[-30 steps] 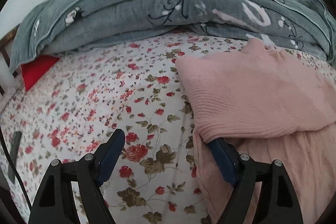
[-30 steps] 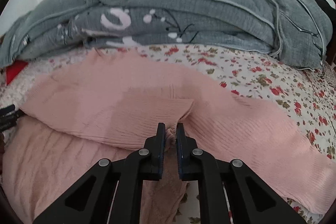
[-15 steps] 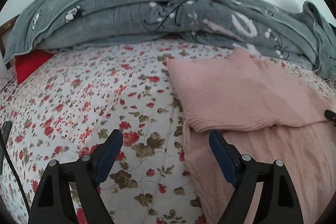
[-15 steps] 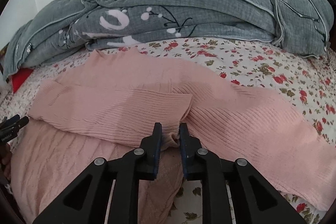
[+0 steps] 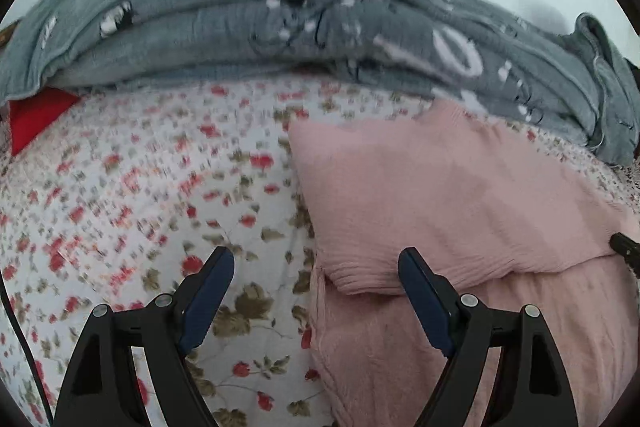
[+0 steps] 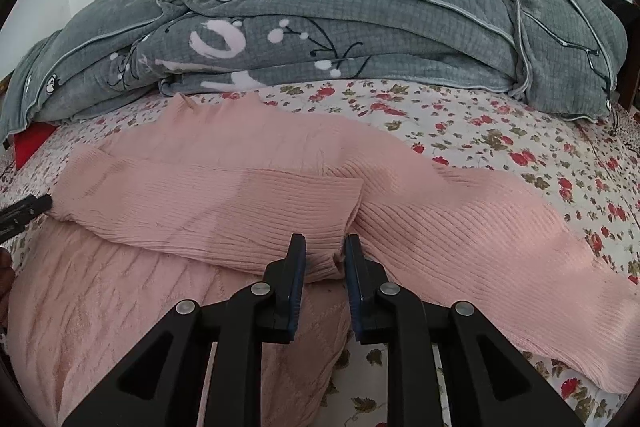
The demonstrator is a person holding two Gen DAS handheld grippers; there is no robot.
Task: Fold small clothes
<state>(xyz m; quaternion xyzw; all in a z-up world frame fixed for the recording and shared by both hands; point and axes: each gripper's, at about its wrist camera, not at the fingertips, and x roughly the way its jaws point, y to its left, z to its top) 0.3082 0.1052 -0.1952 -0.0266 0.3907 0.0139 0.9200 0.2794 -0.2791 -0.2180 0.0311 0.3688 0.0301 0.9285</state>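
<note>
A pink knit sweater [image 6: 224, 203] lies on the floral bedsheet [image 5: 160, 195], its left sleeve folded across the body and its right sleeve [image 6: 500, 227] stretched out to the right. My right gripper [image 6: 325, 247] has its jaws parted by a narrow gap, with the cuff of the folded sleeve lying loose between them. My left gripper [image 5: 316, 267] is wide open and empty at the sweater's left edge [image 5: 440, 211]; its right finger lies over the pink knit.
A rumpled grey quilt [image 6: 340, 39] is piled along the back of the bed, also in the left wrist view [image 5: 240, 11]. A red item [image 5: 32, 115] pokes out under it at far left. A black cable [image 5: 16, 327] runs along the left edge.
My right gripper has opened and let go of the sleeve cuff. My left gripper has drawn back from the sweater's edge, still open.
</note>
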